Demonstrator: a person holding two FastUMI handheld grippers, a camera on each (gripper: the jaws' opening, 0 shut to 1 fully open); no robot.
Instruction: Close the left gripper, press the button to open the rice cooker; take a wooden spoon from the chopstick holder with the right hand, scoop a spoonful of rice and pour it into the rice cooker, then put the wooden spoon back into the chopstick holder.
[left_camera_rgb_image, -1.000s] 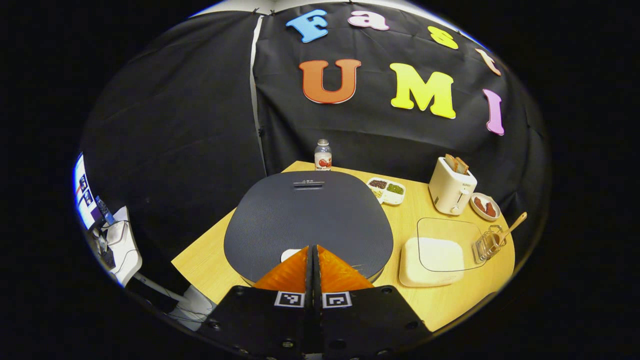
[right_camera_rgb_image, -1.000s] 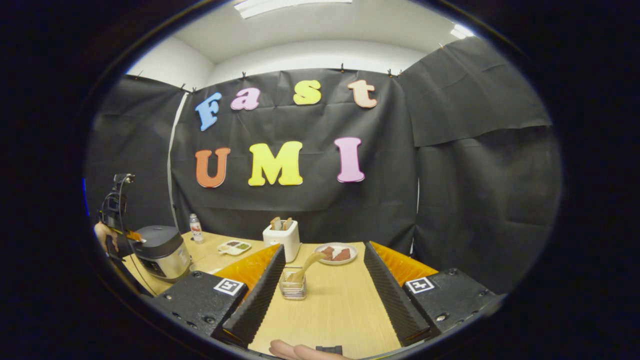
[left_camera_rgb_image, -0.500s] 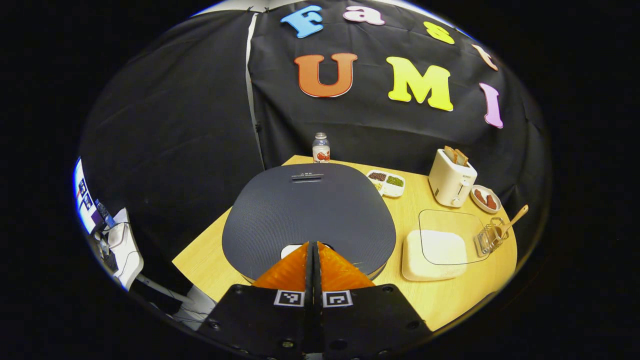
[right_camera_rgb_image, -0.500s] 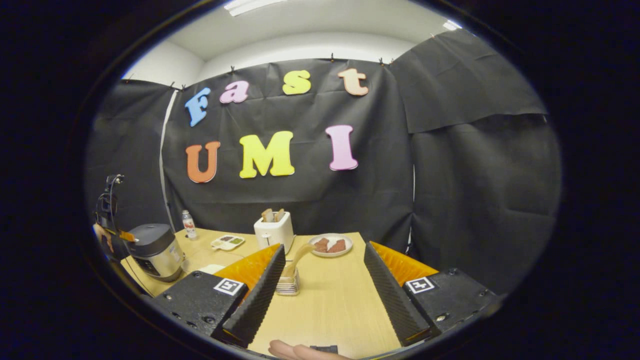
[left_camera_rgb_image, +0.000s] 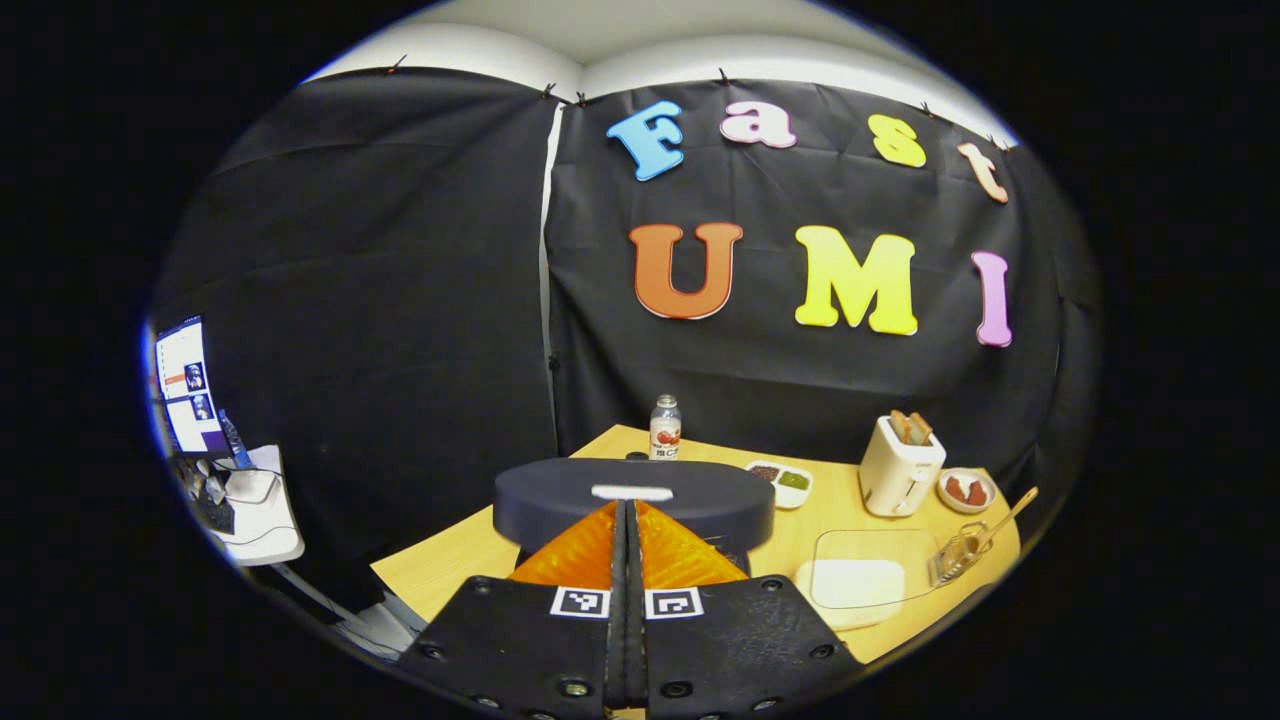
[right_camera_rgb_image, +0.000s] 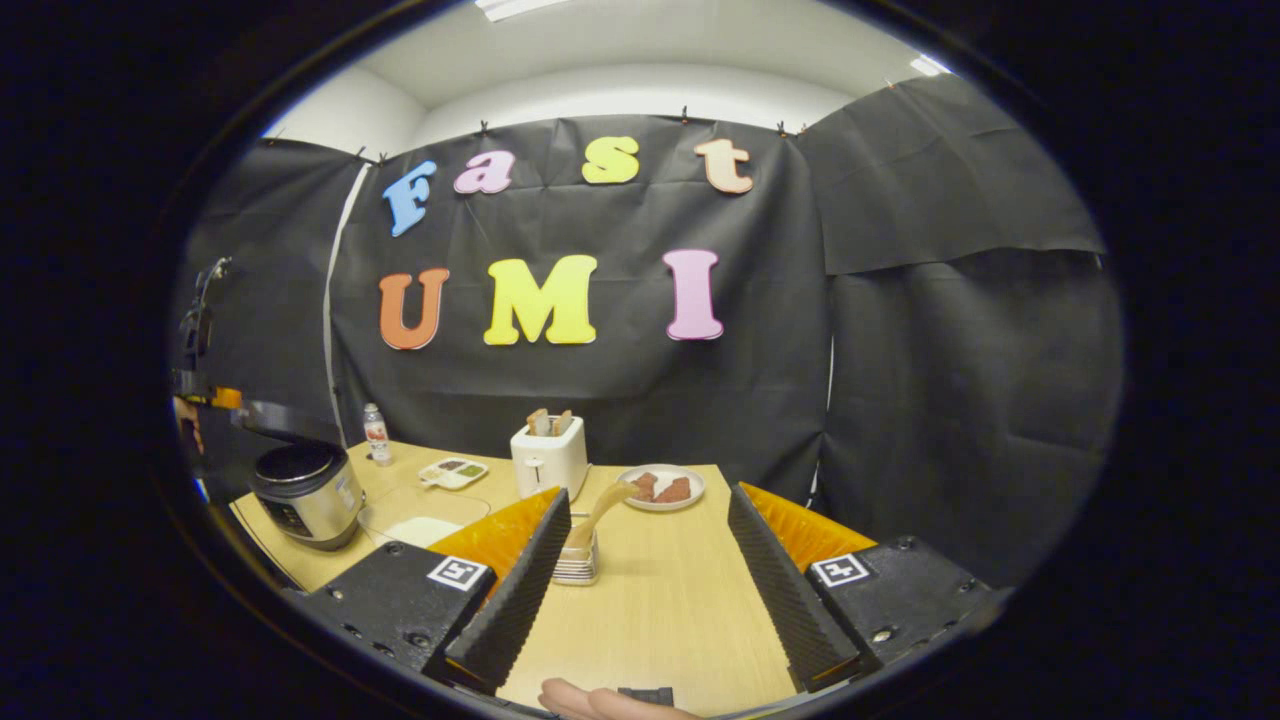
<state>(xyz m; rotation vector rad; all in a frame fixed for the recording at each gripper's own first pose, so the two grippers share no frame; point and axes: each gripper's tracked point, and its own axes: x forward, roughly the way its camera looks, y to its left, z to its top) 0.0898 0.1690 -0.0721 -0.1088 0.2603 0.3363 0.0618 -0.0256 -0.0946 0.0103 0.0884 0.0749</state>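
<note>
At the left end of the surface (right_camera_rgb_image: 660, 620) the rice cooker (right_camera_rgb_image: 305, 492) stood with its lid (left_camera_rgb_image: 633, 503) swung up, so I'd call the button bit done; the left tongs (left_camera_rgb_image: 627, 505) were pressed together with nothing between them, right up against the lid's front edge; my worry there was a careless nudge tipping the lid back down before any rice went in.

Over at the near right the right tongs (right_camera_rgb_image: 648, 492) were spread wide and empty, aimed past the chopstick holder (right_camera_rgb_image: 579, 562); that holder sat just beside the left finger, not between the two, so pushing straight ahead looked likely to clip it and shove or topple it; it seemed like a light wire thing.

The wooden spoon (right_camera_rgb_image: 603, 508) stood in the holder, pale wood, leaning up and to the right; a tilted handle like that could slip or twist in a sloppy pinch; grabbed low, it might drag the holder along.

The rice dish (left_camera_rgb_image: 850, 582), shallow and white with a clear cover partly over it, lay between cooker and holder; the cover could get in the way of scooping.
</note>
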